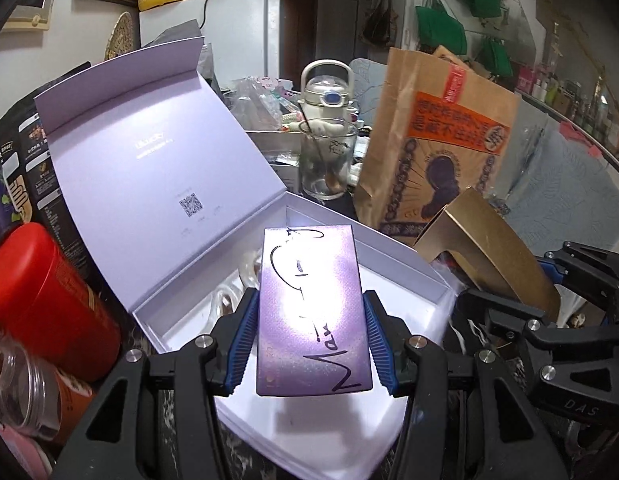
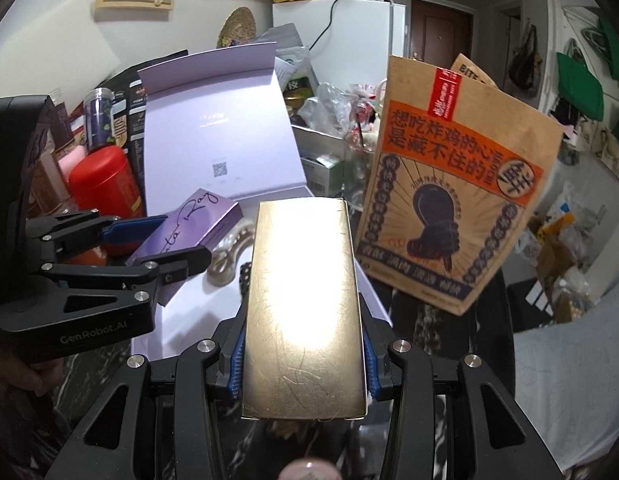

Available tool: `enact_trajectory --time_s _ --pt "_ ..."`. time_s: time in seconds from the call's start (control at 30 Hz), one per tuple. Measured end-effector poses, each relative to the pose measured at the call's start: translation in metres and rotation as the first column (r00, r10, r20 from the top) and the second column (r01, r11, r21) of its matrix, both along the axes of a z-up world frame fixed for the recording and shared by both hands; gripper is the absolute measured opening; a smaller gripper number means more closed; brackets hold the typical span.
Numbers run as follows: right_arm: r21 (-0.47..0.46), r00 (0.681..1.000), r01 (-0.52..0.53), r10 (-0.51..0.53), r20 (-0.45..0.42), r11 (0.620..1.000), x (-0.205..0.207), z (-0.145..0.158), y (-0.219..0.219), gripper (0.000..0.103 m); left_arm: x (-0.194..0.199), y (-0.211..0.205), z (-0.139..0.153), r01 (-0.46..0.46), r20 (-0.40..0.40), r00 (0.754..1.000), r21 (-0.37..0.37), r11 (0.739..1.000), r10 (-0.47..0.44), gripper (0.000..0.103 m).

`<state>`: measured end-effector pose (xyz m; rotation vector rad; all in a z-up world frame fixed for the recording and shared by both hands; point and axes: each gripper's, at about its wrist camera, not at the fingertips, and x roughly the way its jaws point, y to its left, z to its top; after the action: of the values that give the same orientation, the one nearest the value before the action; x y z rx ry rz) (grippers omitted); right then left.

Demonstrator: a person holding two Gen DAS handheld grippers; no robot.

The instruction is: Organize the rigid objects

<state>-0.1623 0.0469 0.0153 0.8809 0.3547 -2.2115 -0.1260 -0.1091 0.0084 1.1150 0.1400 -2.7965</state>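
My left gripper (image 1: 309,334) is shut on a purple box with black script (image 1: 311,312), held above the open white gift box (image 1: 413,276). The gift box lid (image 1: 157,184) stands open at the back left. The purple box (image 2: 189,224) and left gripper (image 2: 157,240) also show in the right wrist view. My right gripper (image 2: 303,356) is shut on a gold box (image 2: 305,308), held over the gift box's right front edge (image 2: 181,320). The gold box (image 1: 481,248) shows to the right in the left wrist view. Pale items (image 2: 225,256) lie inside the gift box.
A brown paper food bag (image 2: 453,184) stands at right. A red canister (image 1: 45,300) and dark packages (image 1: 41,152) stand at left. A glass cup (image 1: 327,160) and a white bottle (image 1: 325,96) stand behind the gift box. Clear jars (image 1: 25,396) sit at front left.
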Motion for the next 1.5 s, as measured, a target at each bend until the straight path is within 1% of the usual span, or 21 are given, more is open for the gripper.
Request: enact_trajectory --time_s 0.1,0.27,0.37,0.57,0.63,0.7,0.77,0.83,0.93,1.0,1.07,1.27,1.5 --pt "-0.009 1.0 0.0 0.0 0.003 1.0 -0.013 0.0 -0.007 0.044 -0.011 -0.005 0.0 -0.007 -0.01 1.0 -0.016 1.0 0.007 0.051" --pt "-0.046 1.0 -0.001 0.001 0.003 0.999 -0.033 0.003 -0.018 0.044 -0.029 -0.015 0.001 -0.028 -0.016 1.0 -0.018 0.999 0.027 0.051" --pt "-0.051 1.0 -0.004 0.004 0.006 0.999 -0.044 0.002 -0.026 0.044 -0.039 -0.02 -0.001 -0.034 -0.013 0.999 -0.02 0.999 0.034 0.051" --pt "-0.034 1.0 -0.009 0.009 0.007 0.999 -0.061 -0.007 -0.04 0.044 -0.055 -0.035 -0.017 -0.056 0.025 0.998 0.001 0.998 0.056 0.051" --pt "-0.035 1.0 -0.015 0.015 0.005 0.999 -0.063 -0.01 -0.042 0.044 -0.059 -0.039 -0.025 -0.052 0.056 0.997 0.01 0.999 0.051 0.051" --pt "-0.063 1.0 -0.014 0.015 0.026 0.998 -0.067 -0.014 -0.044 0.044 -0.061 -0.04 -0.031 -0.053 0.069 0.996 0.008 0.999 0.052 0.051" --pt "-0.065 0.998 -0.029 0.032 0.05 0.997 -0.07 -0.019 -0.047 0.044 -0.064 -0.041 -0.039 -0.052 0.087 0.995 -0.002 0.999 0.052 0.051" --pt "-0.042 0.998 -0.033 0.035 0.055 0.999 -0.071 -0.026 -0.052 0.044 -0.067 -0.043 -0.043 -0.051 0.098 0.994 -0.004 0.999 0.052 0.051" --pt "-0.019 0.997 -0.049 0.05 0.058 0.999 -0.07 -0.035 -0.059 0.044 -0.074 -0.046 -0.051 -0.057 0.13 0.99 -0.03 0.998 0.06 0.051" --pt "-0.002 0.995 -0.076 0.076 0.072 0.997 -0.068 -0.042 -0.064 0.044 -0.075 -0.049 -0.055 -0.068 0.142 0.987 -0.036 0.997 0.073 0.051" --pt "0.013 0.993 -0.092 0.091 0.072 0.996 -0.066 -0.047 -0.068 0.044 -0.075 -0.05 -0.056 -0.069 0.14 0.988 -0.028 0.997 0.072 0.051" --pt "0.058 0.989 -0.121 0.116 0.09 0.991 -0.062 -0.061 -0.077 0.044 -0.074 -0.049 -0.057 -0.066 0.138 0.988 -0.036 0.997 0.07 0.051" --pt "0.084 0.989 -0.108 0.098 0.113 0.991 -0.066 -0.067 -0.076 0.046 -0.073 -0.049 -0.057 -0.066 0.135 0.988 -0.037 0.997 0.07 0.051"
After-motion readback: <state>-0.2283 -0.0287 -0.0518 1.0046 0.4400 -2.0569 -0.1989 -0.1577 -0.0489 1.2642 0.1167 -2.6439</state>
